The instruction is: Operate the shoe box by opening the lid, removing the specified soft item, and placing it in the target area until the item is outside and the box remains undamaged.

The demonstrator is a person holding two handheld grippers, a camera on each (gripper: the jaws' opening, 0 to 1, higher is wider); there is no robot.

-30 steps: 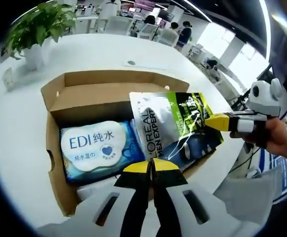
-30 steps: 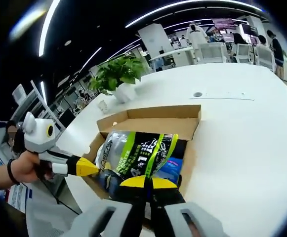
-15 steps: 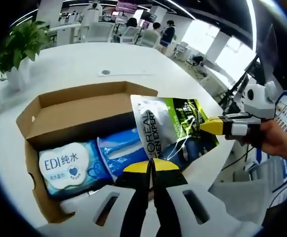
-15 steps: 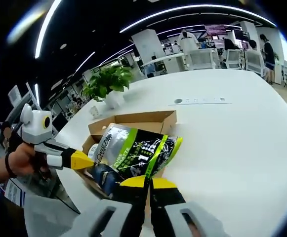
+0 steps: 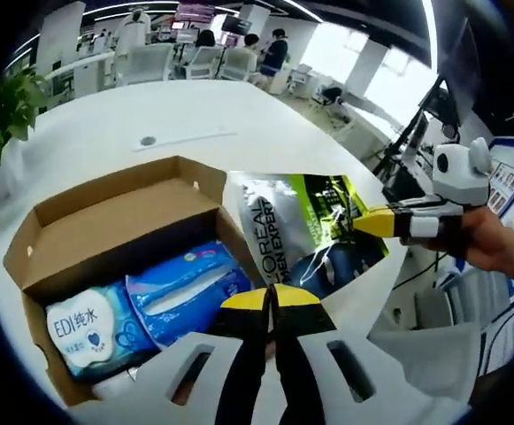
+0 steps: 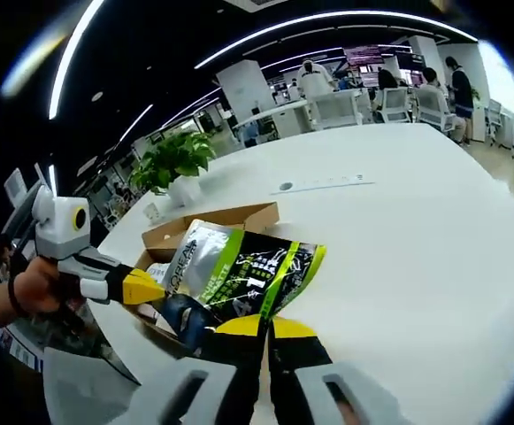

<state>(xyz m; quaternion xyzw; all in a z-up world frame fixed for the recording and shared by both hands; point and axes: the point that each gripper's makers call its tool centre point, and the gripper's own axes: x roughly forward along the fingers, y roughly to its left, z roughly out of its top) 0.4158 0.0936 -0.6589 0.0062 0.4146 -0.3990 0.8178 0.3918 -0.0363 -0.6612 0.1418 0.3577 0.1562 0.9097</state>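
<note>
The soft item is a silver, black and green pouch (image 5: 305,226) printed "L'OREAL MEN EXPERT". It hangs in the air beside the open cardboard shoe box (image 5: 106,208), past the box's right wall. My left gripper (image 5: 270,299) is shut on the pouch's lower edge. My right gripper (image 5: 369,221), held by a hand, pinches its right edge. In the right gripper view the pouch (image 6: 243,270) lies above my right gripper (image 6: 265,326), which is shut on it, and the left gripper (image 6: 146,289) grips its left side. The box (image 6: 212,223) sits behind.
Inside the box lie an "EDI" wet-wipes pack (image 5: 84,328) and a blue pack (image 5: 190,288). A potted plant (image 6: 172,159) stands behind the box on the white table (image 6: 398,230). Office desks, chairs and people are far behind.
Both grippers, still shut on the pouch, have carried it up and sideways out of the box. The box now sits further left in the left gripper view.
</note>
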